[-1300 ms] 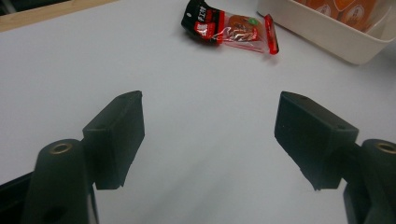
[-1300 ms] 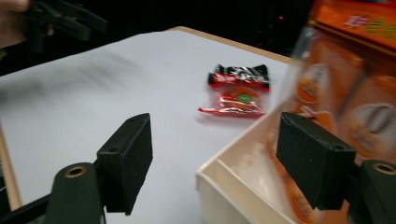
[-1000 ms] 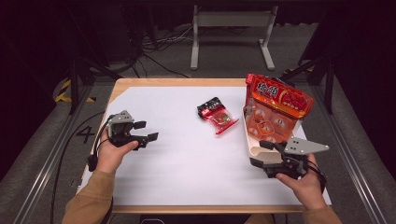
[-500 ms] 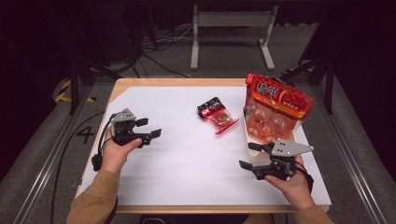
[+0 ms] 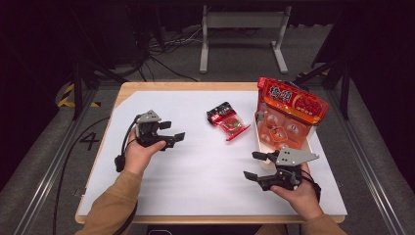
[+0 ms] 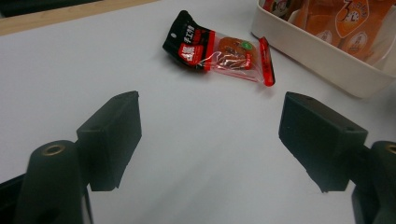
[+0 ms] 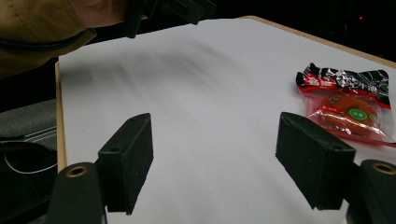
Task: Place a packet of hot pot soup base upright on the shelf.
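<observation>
— Where do the hands sit?
— Left tongs [image 5: 172, 131] hover low over the white counter [image 5: 195, 171], jaws spread wide, empty, aimed right at the snack packet [image 5: 227, 120].
— The packet?
— Flat, glossy, black-and-red with a clear window, mid-counter, beside the cream tub [image 5: 259, 142]; the left gripper view shows orange sachets inside.
— Right tongs [image 5: 255, 166]?
— Gaping, empty, pointing left, near the tub.

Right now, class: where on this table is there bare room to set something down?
Free: the white sheet between the left gripper and right gripper, and the far-left corner. Crowded: the right side, where the snack packet lies beside the snack-filled tray.
</observation>
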A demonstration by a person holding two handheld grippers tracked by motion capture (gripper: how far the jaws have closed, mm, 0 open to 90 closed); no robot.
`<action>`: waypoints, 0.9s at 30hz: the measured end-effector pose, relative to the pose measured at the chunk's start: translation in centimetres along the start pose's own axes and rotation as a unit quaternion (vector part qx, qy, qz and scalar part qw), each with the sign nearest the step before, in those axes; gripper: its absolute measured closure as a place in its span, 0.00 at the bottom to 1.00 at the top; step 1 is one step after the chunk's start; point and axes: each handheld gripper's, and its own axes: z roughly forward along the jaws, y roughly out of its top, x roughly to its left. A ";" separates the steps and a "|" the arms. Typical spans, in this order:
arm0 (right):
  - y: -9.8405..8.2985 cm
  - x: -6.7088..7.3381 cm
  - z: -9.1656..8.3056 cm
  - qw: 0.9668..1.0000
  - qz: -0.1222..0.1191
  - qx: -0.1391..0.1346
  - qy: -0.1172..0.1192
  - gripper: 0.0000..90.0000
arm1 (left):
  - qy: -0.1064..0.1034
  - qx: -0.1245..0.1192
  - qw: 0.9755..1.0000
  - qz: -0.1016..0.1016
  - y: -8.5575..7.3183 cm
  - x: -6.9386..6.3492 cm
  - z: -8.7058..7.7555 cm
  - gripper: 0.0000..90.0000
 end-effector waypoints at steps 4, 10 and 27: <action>-0.1 0.1 0.4 1.000 0.000 0.000 0.003 0.31 | -0.002 0.004 1.000 0.007 0.7 0.1 1.5 0.25; -0.3 0.3 0.8 1.000 -0.002 0.003 0.004 0.31 | -0.003 0.002 1.000 0.008 1.7 0.5 3.4 0.26; -0.6 0.1 0.4 1.000 0.004 0.004 -0.001 0.31 | -0.009 -0.004 1.000 -0.026 4.4 1.5 9.0 0.24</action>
